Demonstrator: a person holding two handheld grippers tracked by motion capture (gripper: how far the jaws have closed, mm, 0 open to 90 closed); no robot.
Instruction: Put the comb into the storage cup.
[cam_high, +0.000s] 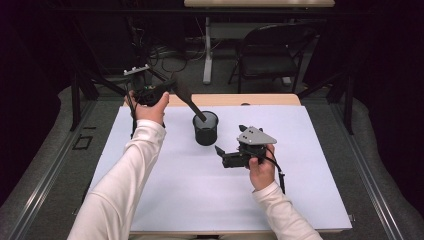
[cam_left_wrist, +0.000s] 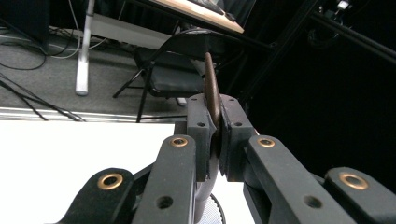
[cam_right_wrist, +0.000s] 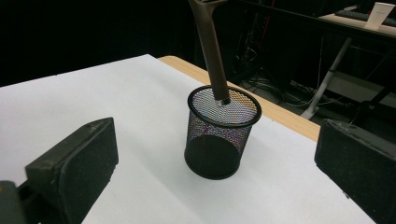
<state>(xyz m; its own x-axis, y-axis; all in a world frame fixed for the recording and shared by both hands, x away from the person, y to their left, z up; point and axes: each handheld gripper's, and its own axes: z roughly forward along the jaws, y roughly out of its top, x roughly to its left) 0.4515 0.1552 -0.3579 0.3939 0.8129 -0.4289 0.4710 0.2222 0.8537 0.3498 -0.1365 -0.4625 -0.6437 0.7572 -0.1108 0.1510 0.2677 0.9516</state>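
**Desk:** What is the left gripper (cam_high: 167, 90) doing here?

**Photographer:** Its jaws are clamped tight on the broad head of a dark brown spatula (cam_high: 186, 96). In the left gripper view the thin blade (cam_left_wrist: 212, 88) stands edge-on between the two pads. From there the handle slants down toward four o'clock, and its tip sits inside the rim of a black mesh pen cup (cam_high: 206, 128).

**Desk:** Where is the cup?

**Photographer:** Upright on the white table (cam_high: 200, 200), just beyond the centre. In the right gripper view the handle (cam_right_wrist: 211, 51) enters the cup (cam_right_wrist: 219, 135) from twelve o'clock, tip low against the far inner wall.

**Desk:** And the other hand?

**Photographer:** The right gripper (cam_high: 226, 157) rests on the table at about four o'clock from the cup, near but not touching. Its jaws are spread wide with nothing between them, and they face the cup.

**Desk:** So which step is this?

**Photographer:** I read it as seating the spatula in the cup, handle down. The tool looks partly in, not yet released.

**Desk:** What does the next move call for?

**Photographer:** Likely lowering the handle to the bottom, then parting the left jaws gently. The cup is light, so a sideways nudge could tip it, and the right gripper is placed to steady it.
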